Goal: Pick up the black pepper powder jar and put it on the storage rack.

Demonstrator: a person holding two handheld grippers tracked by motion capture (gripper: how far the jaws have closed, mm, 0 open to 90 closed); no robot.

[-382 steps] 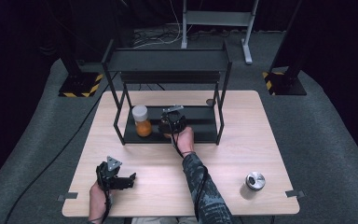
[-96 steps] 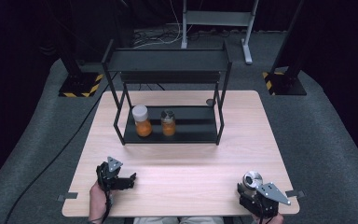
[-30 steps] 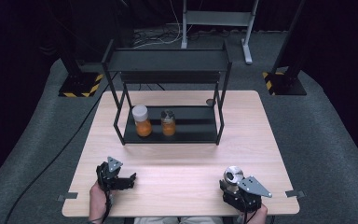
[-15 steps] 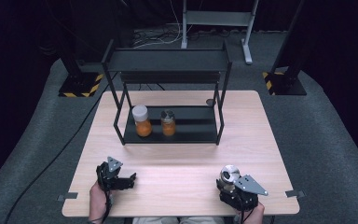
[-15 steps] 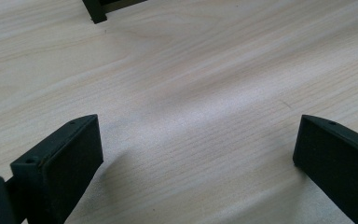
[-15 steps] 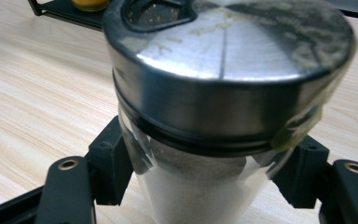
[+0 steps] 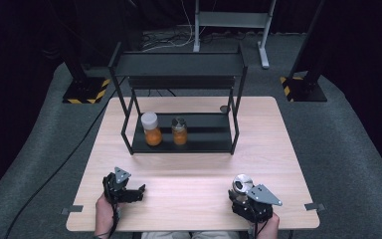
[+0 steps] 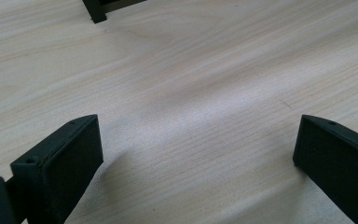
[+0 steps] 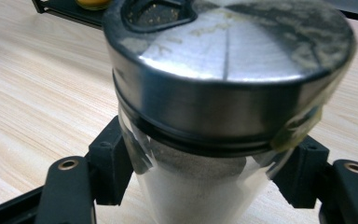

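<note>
Shaker jar pinched in right gripper, left idle

Right gripper is clamped on a clear jar with a metal shaker lid; in the right gripper view we see both jaws pressed against the glass just under the lid band, pale powder inside. Jar sits between our jaws, lid up and tipped slightly toward the camera, wooden tabletop right below it. Whether its base touches the wood, we can't tell.

Left gripper has jaws spread wide, only bare wood between them. It sits well apart from the right gripper, across the near edge.

Ahead of both grippers: black rack, its lower shelf holding a white-capped orange jar and, just beside it, a smaller dark-capped orange jar.
</note>
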